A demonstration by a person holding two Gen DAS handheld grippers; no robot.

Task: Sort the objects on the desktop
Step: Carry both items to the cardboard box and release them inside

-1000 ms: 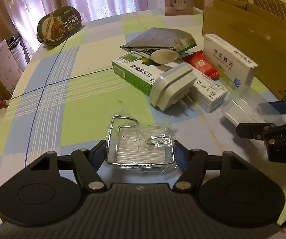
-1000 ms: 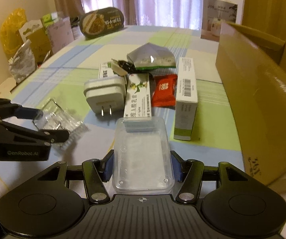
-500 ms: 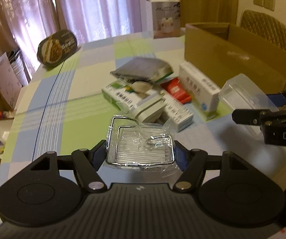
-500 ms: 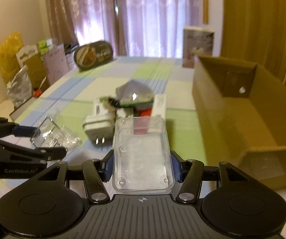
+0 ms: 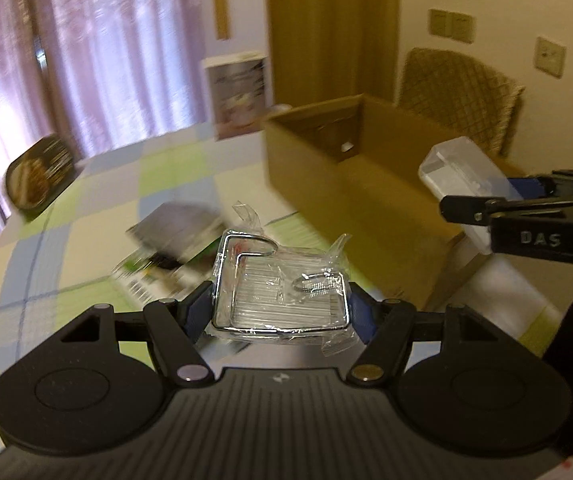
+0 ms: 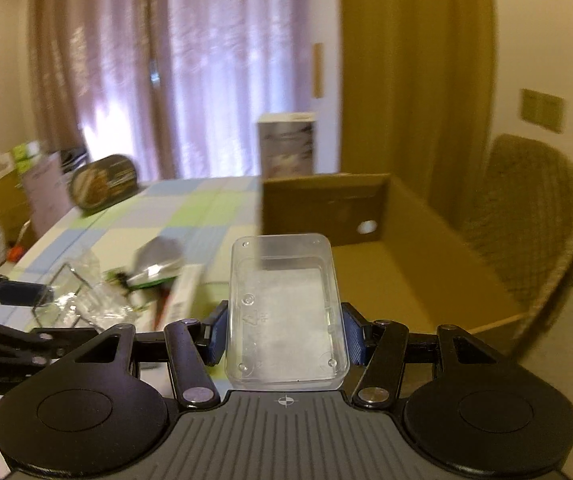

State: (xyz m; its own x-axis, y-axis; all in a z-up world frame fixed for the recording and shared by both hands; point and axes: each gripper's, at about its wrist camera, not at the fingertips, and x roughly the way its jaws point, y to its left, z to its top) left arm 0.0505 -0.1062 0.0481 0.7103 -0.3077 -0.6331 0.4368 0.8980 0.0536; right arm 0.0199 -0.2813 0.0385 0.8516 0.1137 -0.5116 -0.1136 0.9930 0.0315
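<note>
clamping: left gripper (image 5: 280, 308) on wire rack (image 5: 278, 284); right gripper (image 6: 284, 338) on clear box (image 6: 284, 312) | checked tablecloth (image 5: 98, 184); cardboard box (image 6: 406, 256); curtains (image 6: 190, 60)

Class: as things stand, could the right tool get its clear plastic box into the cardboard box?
Probably yes. The right tool holds the clear plastic box raised, and the cardboard box lies open-topped just ahead, nothing between.

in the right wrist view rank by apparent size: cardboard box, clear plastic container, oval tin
1. Open brown cardboard box
2. Clear rectangular plastic container, enlarged by nearness to the camera
3. Dark oval tin, far off, so true size unsure
</note>
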